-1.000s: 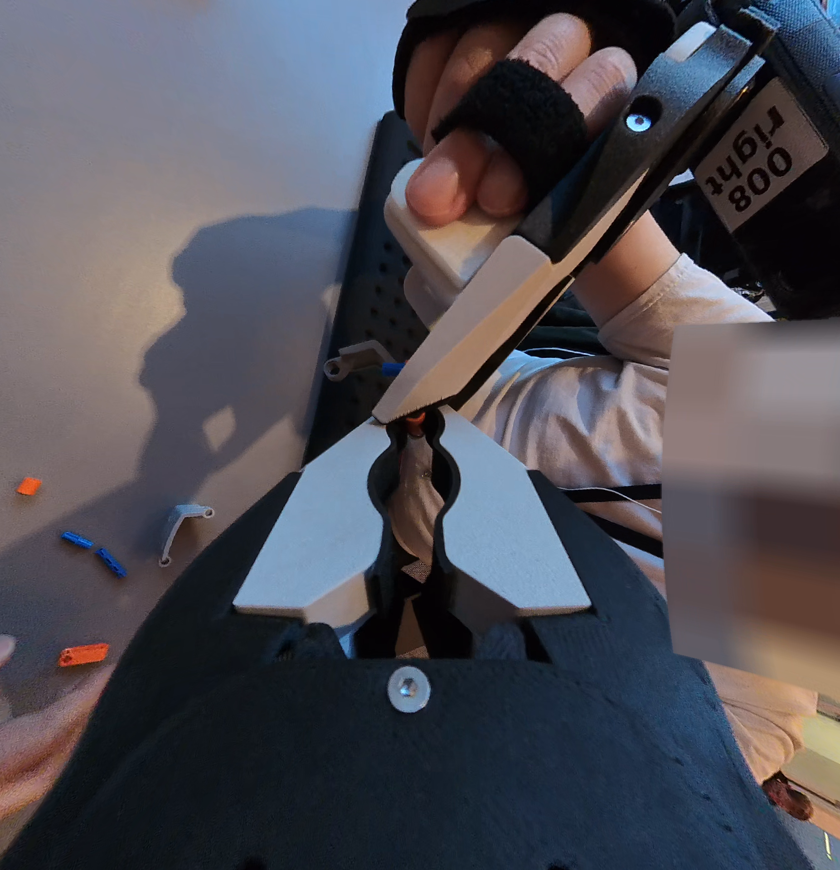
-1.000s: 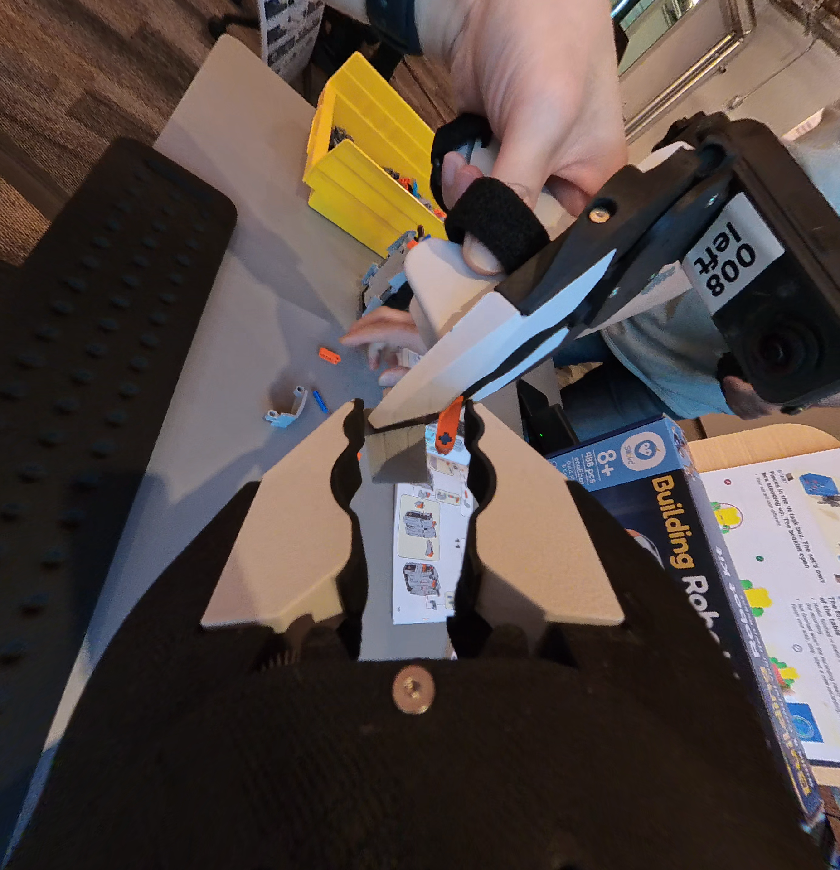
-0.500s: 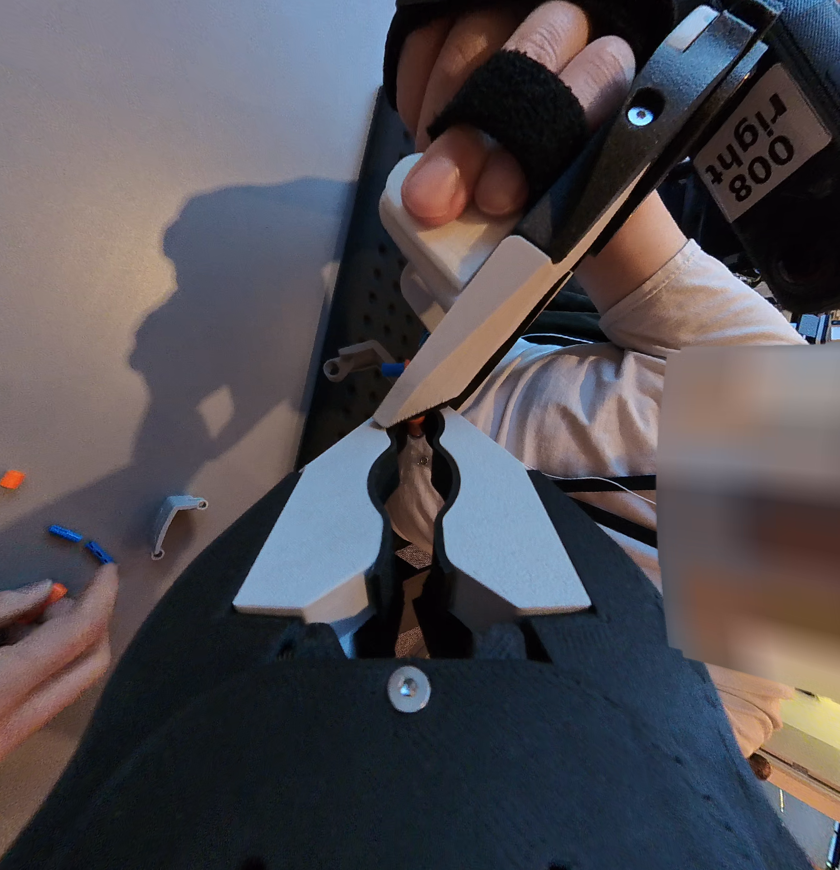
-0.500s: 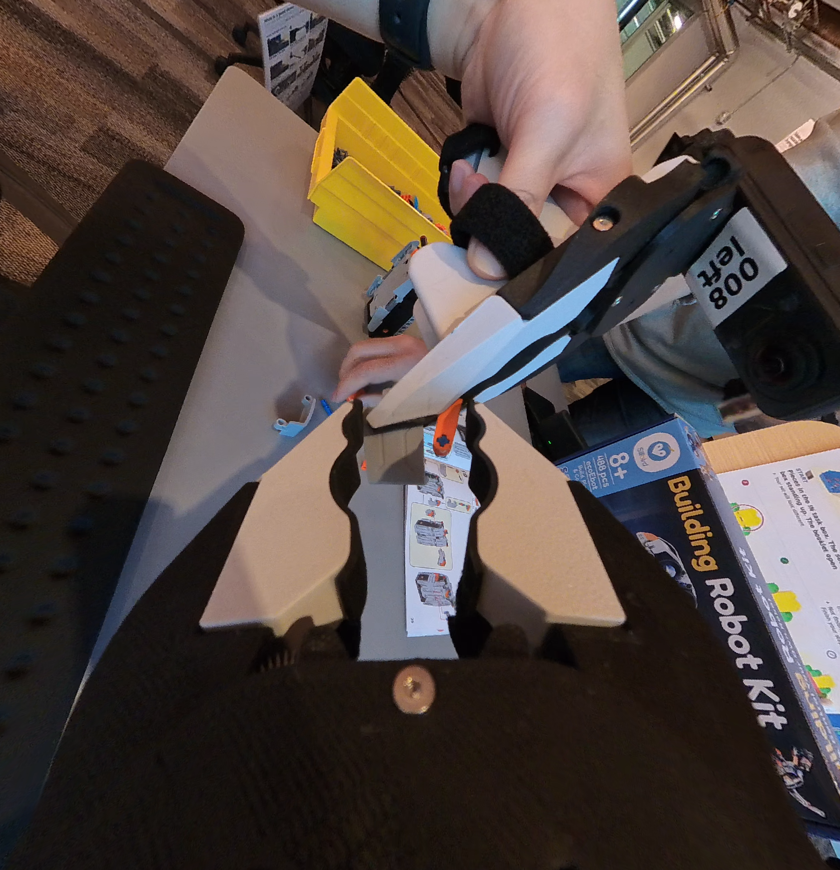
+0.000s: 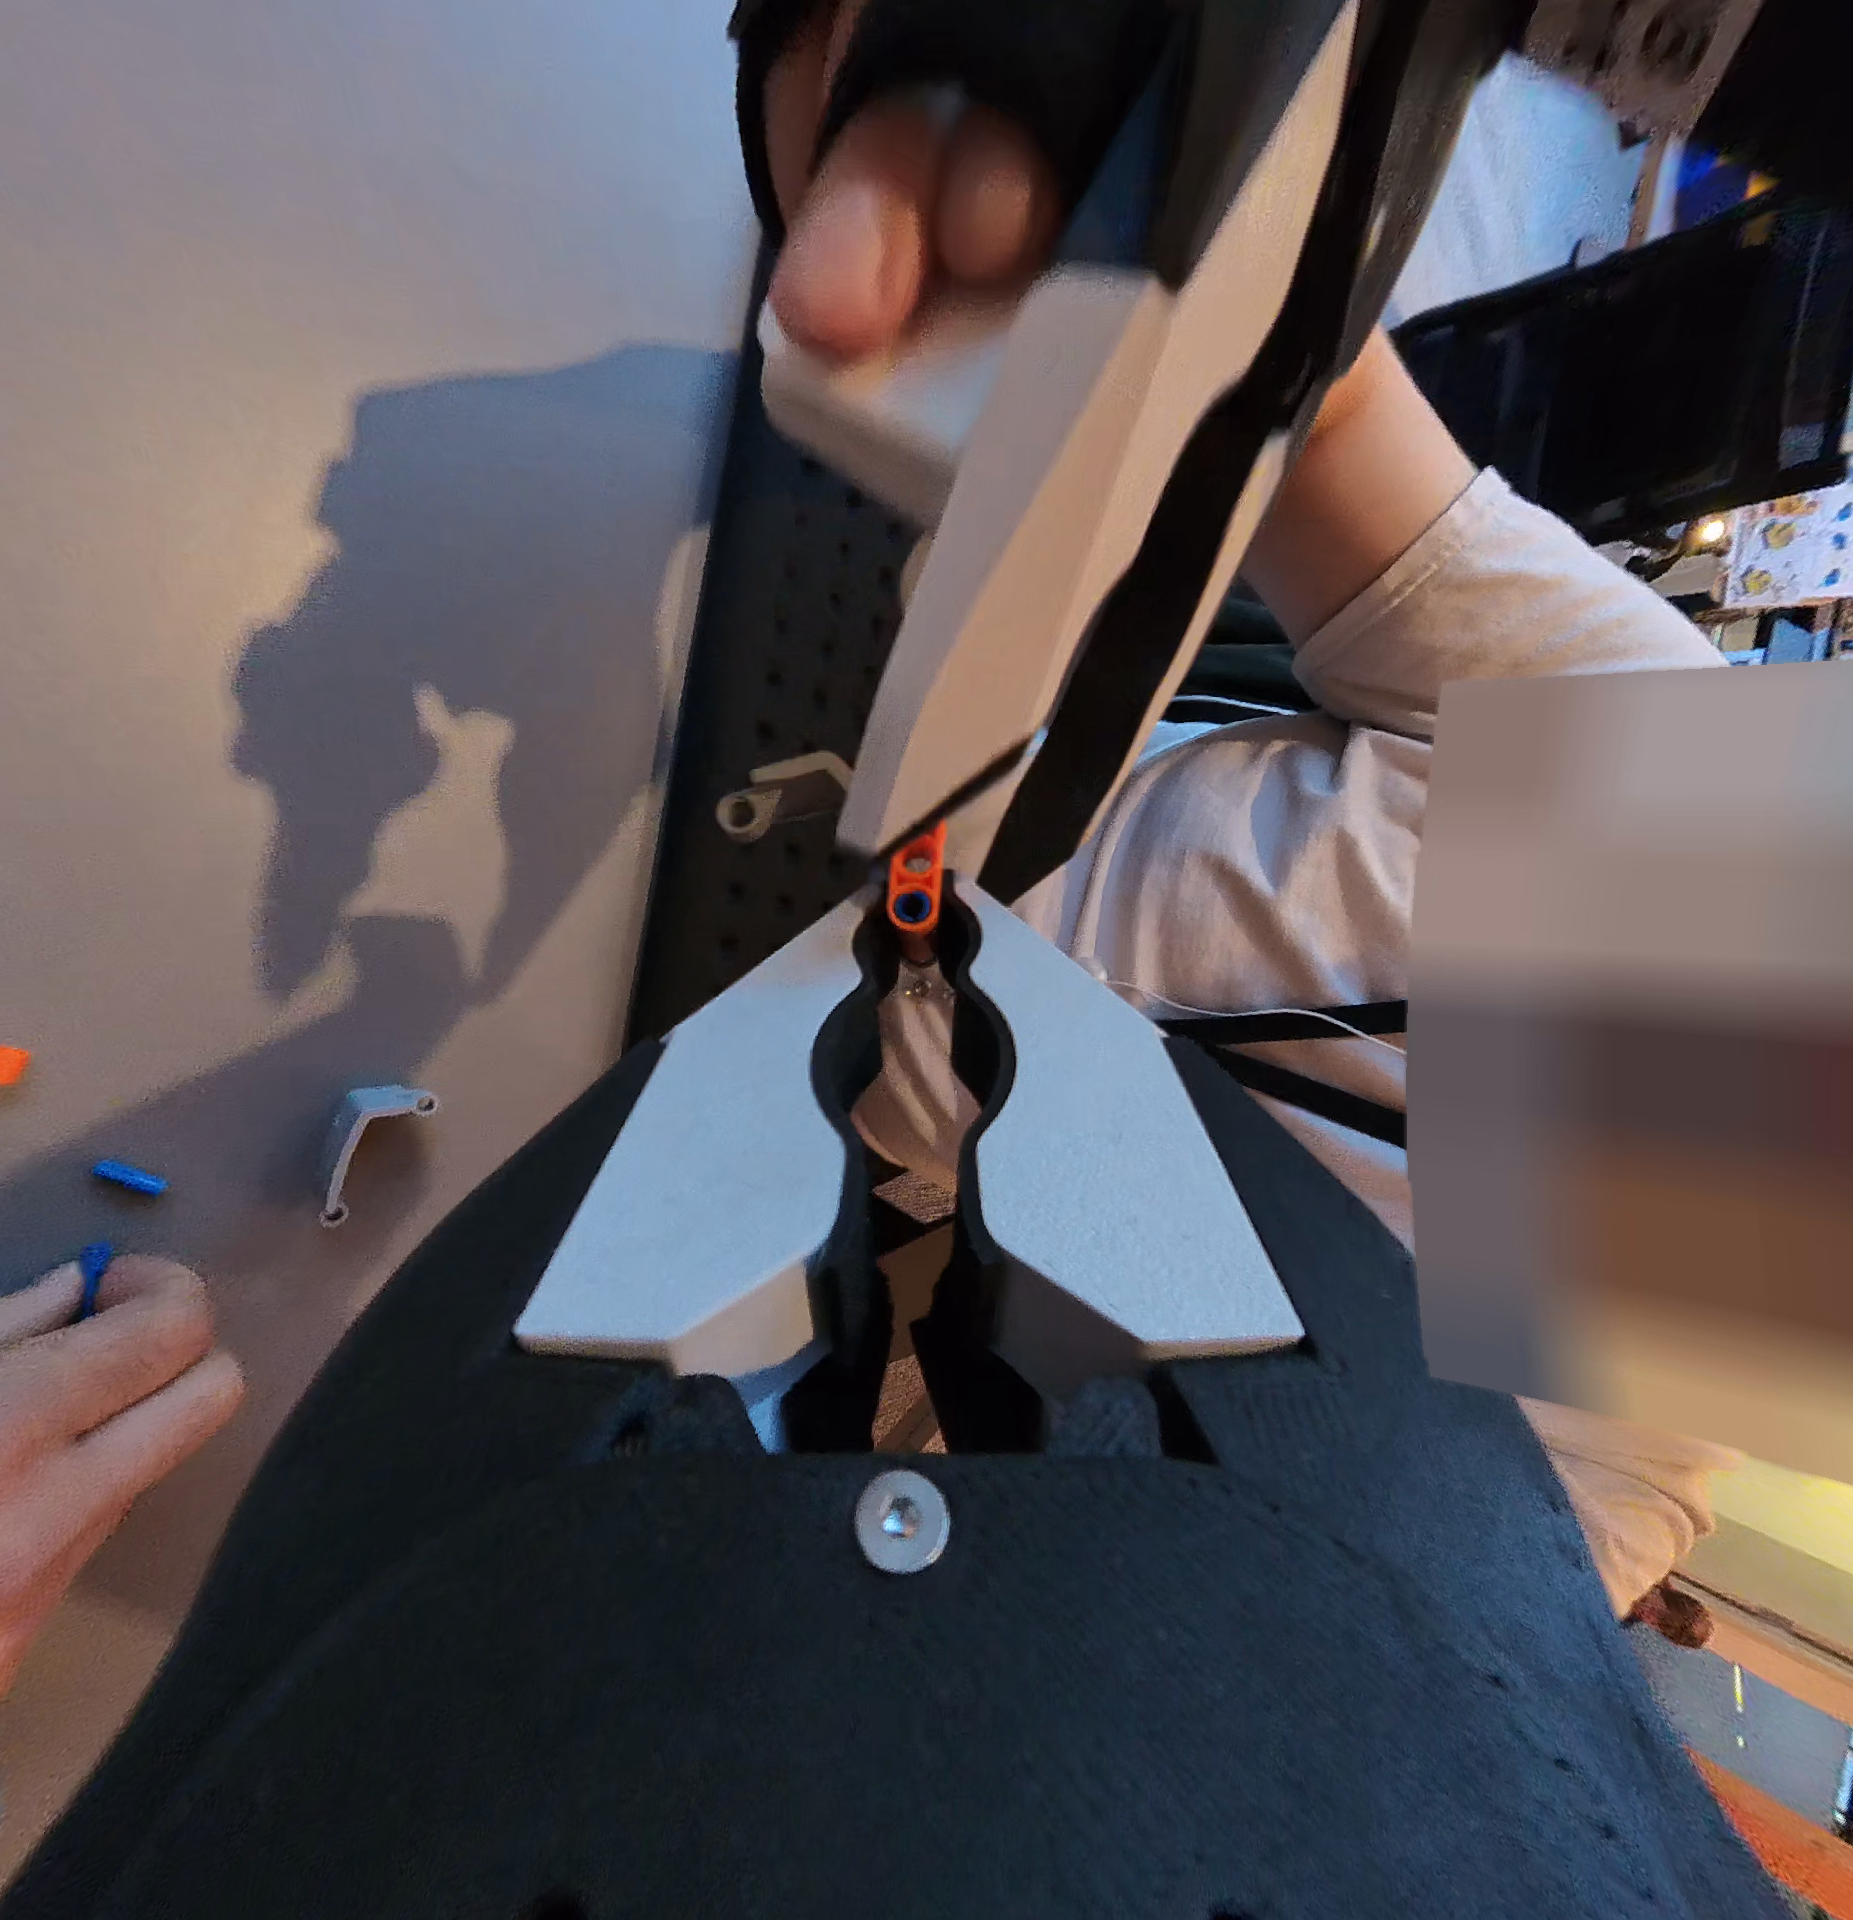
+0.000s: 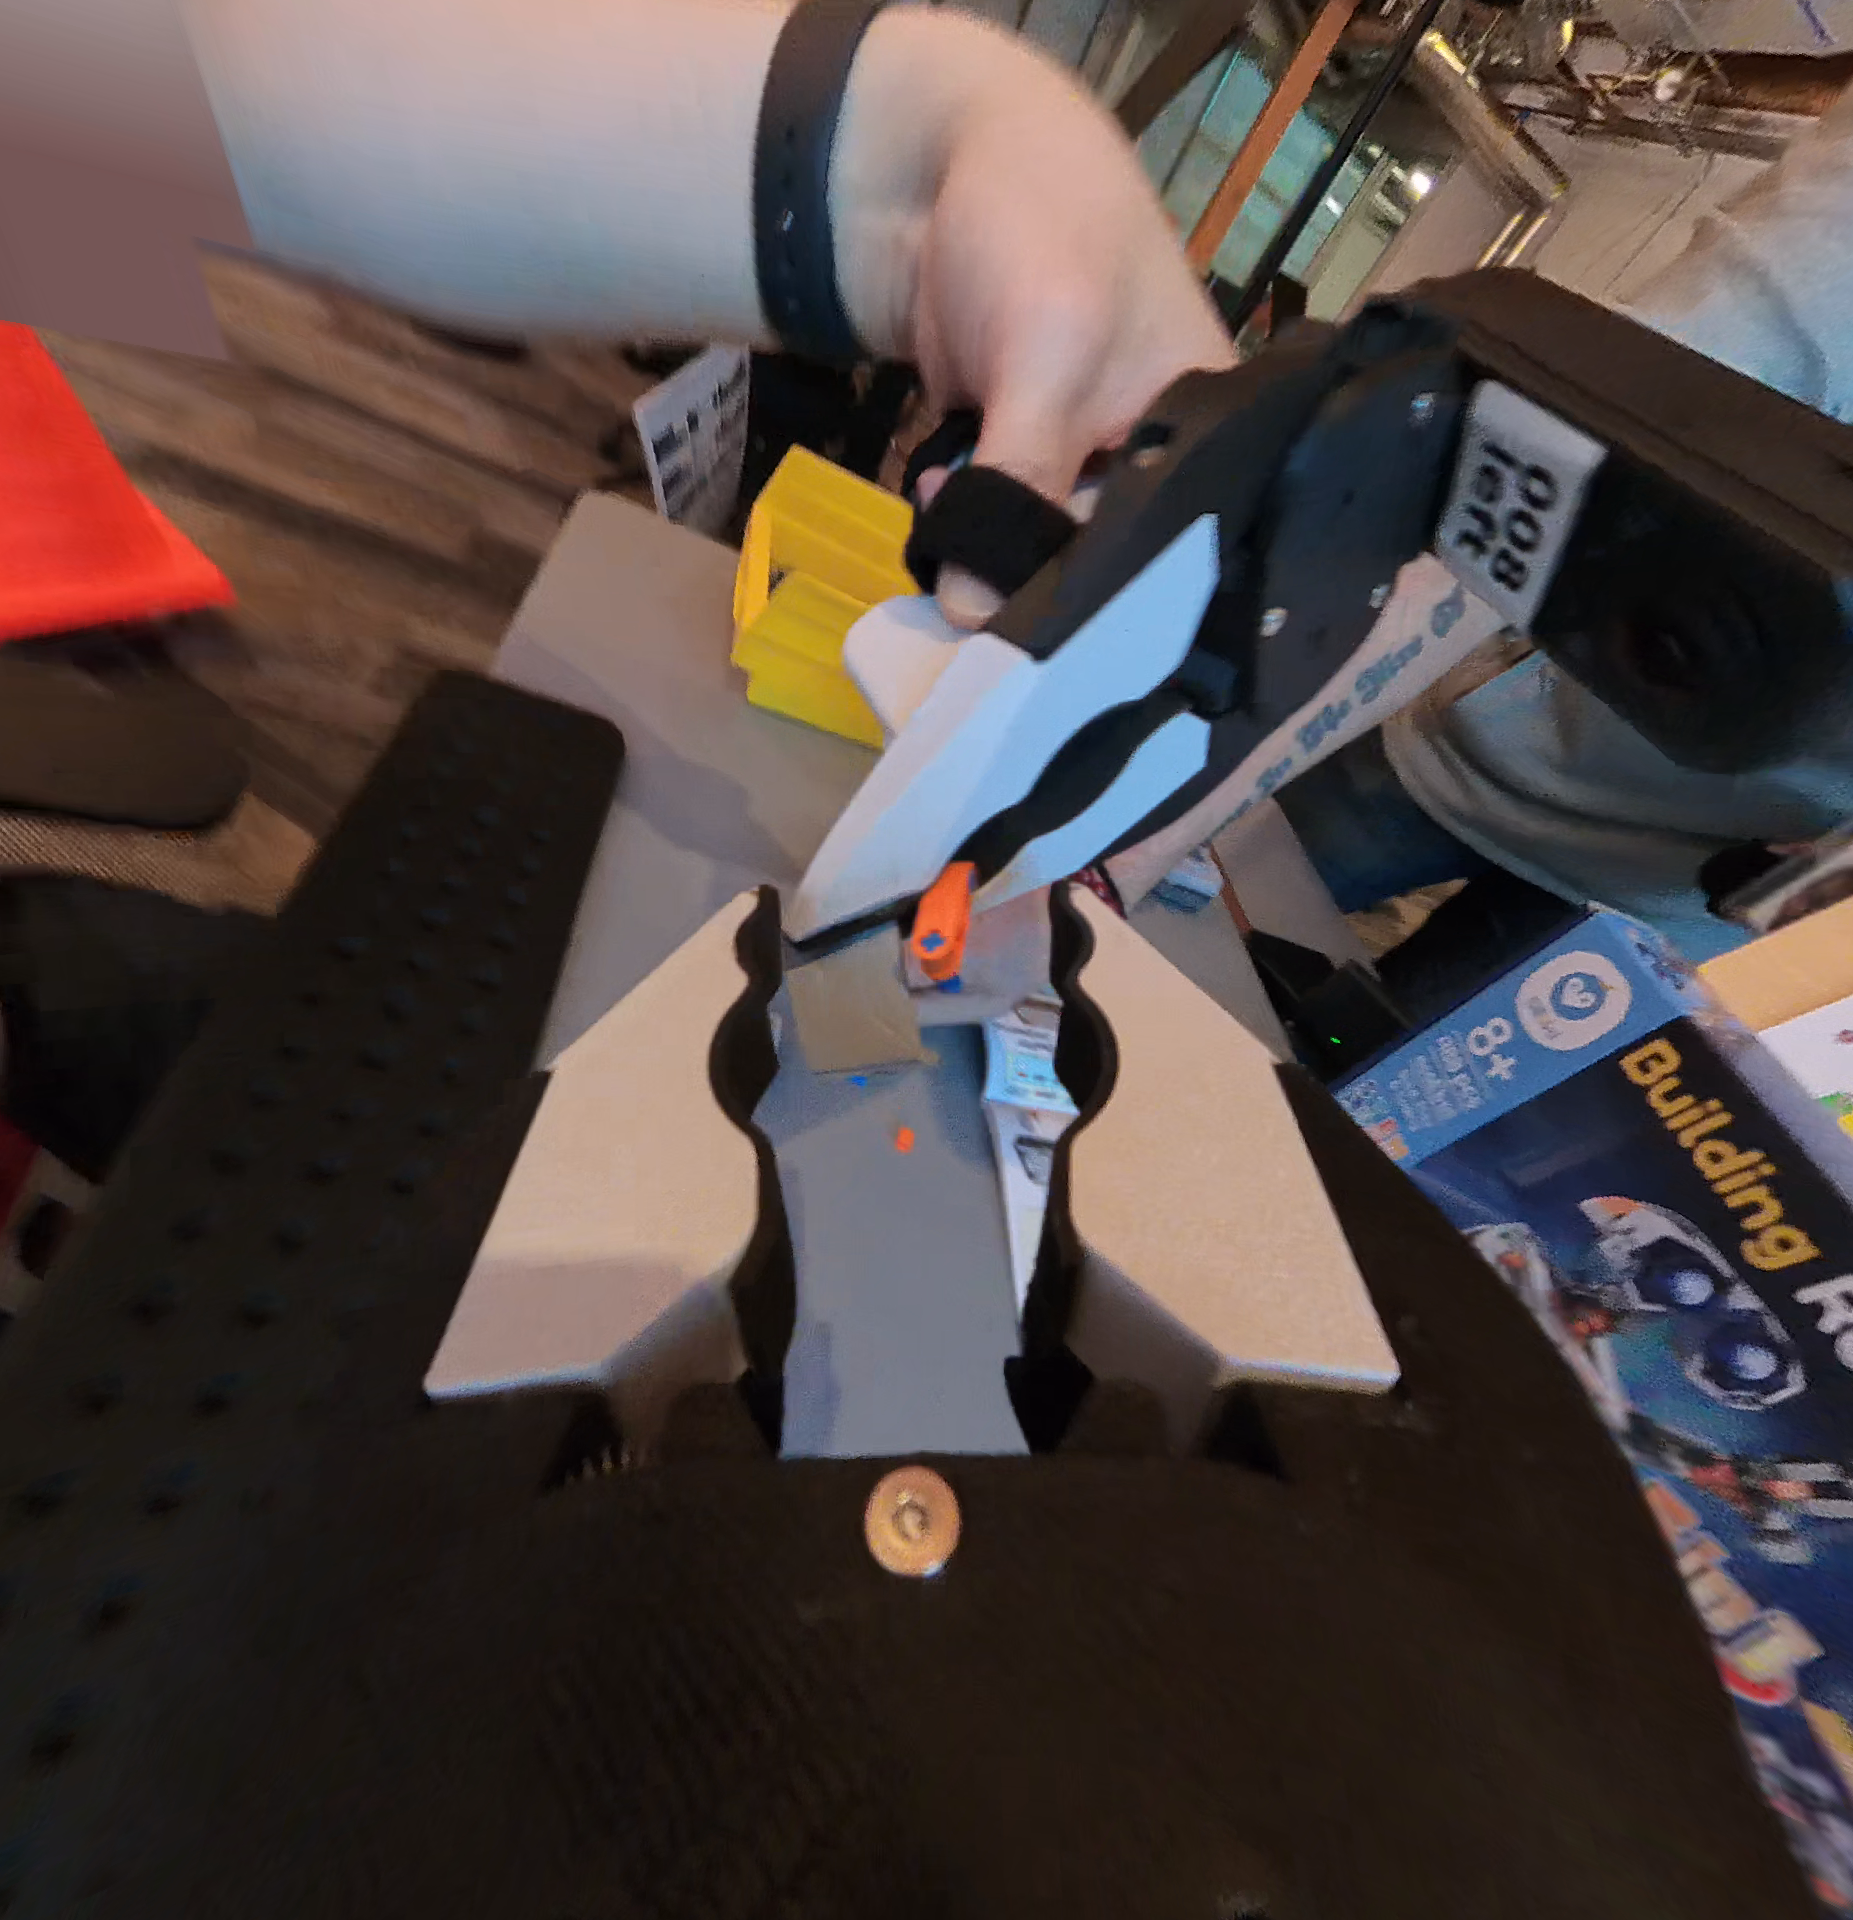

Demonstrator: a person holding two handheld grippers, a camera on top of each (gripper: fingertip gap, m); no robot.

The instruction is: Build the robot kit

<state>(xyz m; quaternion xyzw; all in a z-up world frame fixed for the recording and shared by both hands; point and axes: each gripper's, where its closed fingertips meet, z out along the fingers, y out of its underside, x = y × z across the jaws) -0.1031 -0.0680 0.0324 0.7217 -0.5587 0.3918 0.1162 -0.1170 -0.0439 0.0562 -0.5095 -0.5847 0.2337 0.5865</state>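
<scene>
My left gripper (image 5: 914, 920) is shut on a small orange beam piece (image 5: 914, 883) with a blue pin in its hole, held in the air above the table edge. My right gripper (image 6: 914, 914) is open, and the left gripper's fingertips (image 6: 849, 883) with the orange piece (image 6: 941, 925) sit between its tips. In the left wrist view the right gripper's fingers (image 5: 1005, 582) come down from above and meet the top of the orange piece. Both are blurred by motion.
On the grey table (image 5: 278, 260) lie a grey angled piece (image 5: 366, 1127), a blue pin (image 5: 129, 1177) and an orange bit (image 5: 2, 1065). Another person's hand (image 5: 70, 1382) pinches a blue pin. Black studded mat (image 6: 382, 987), yellow bins (image 6: 808, 623), kit box (image 6: 1628, 1195), leaflet (image 6: 1026, 1081). The tips of both grippers are at nearly the same place. The orange bit (image 5: 2, 1065) is about 25 cm from both grippers' fingertips.
Both grippers have lifted and tilted while staying together. The orange piece now sticks out further, showing its blue pin. The other person's hand has picked a blue pin off the table.
</scene>
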